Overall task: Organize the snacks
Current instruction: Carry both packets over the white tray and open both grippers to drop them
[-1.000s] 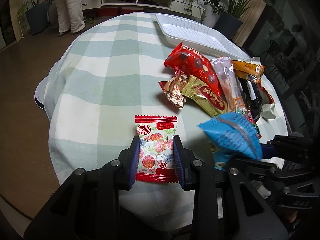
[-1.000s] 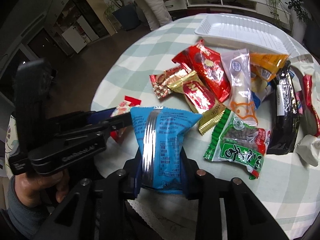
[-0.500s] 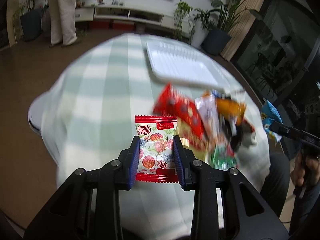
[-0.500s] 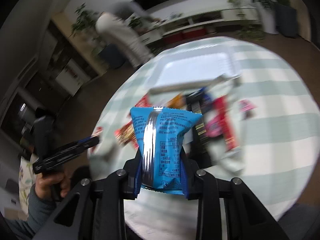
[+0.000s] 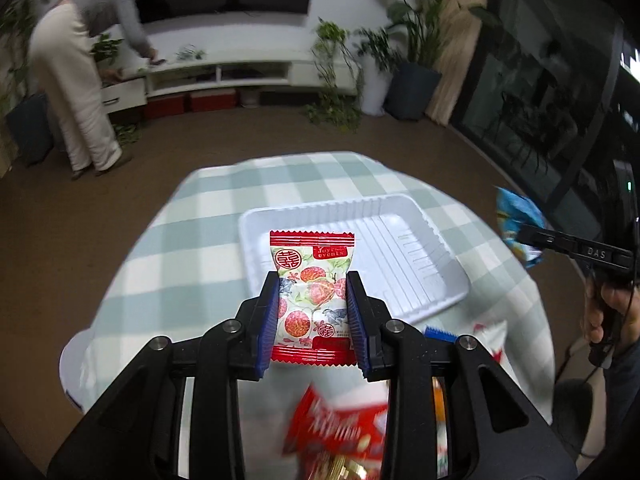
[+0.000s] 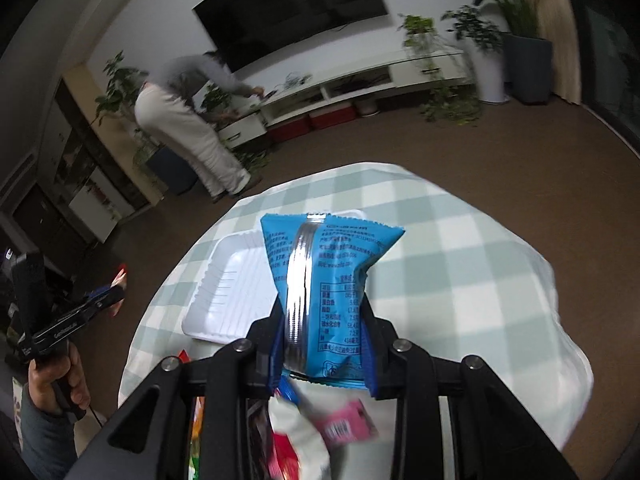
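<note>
Left gripper (image 5: 312, 312) clamps a red-and-white fruit-print candy packet (image 5: 311, 280), right gripper (image 6: 323, 344) a blue foil snack bag (image 6: 324, 288), above the empty white ribbed plastic tray (image 5: 404, 248); nothing sorted yet.

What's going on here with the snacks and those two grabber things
A person is sorting snacks on a checked tablecloth with a handheld gripper in each hand. The left gripper is clamped on a red-and-white candy packet, the right gripper on a blue snack bag, both held up in front of an empty white tray. More snacks lie loose near the grippers. Someone else bends over a cabinet in the background.
</note>
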Tool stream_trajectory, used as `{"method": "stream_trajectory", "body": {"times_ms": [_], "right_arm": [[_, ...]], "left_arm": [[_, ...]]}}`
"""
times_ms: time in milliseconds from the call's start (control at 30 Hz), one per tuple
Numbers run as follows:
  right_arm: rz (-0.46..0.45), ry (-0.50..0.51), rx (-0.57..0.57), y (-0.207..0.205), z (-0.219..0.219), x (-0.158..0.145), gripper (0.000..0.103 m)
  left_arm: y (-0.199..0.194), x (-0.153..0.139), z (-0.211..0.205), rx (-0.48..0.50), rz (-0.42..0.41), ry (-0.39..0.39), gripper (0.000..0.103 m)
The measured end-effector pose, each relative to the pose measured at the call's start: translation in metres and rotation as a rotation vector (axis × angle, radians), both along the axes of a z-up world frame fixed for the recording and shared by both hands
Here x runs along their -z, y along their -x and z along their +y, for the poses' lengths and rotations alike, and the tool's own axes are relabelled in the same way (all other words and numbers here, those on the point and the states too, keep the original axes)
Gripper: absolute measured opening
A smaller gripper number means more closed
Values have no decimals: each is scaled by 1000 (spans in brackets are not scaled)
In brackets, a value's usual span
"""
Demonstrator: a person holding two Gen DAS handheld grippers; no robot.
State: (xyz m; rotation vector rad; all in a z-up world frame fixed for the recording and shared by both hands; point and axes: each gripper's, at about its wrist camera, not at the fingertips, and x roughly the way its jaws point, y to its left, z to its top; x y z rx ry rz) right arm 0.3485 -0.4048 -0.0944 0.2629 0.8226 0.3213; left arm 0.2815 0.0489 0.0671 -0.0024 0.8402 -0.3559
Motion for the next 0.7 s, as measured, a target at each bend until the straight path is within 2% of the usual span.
{"method": "stream_trajectory", "body": {"times_ms": [133, 267, 500, 700], "right_arm": [[63, 35, -54, -45, 31, 25, 33], [112, 96, -101, -62, 53, 48, 33], [174, 149, -104, -85, 61, 78, 33], [214, 191, -116, -93, 66, 97, 34]], "left_arm": [[-42, 34, -35, 21, 64, -53, 29], [-71, 73, -50, 8, 124, -94, 29], [-87, 127, -60, 6, 178, -151, 30], [-96, 149, -64, 5, 228, -186, 32]]}}
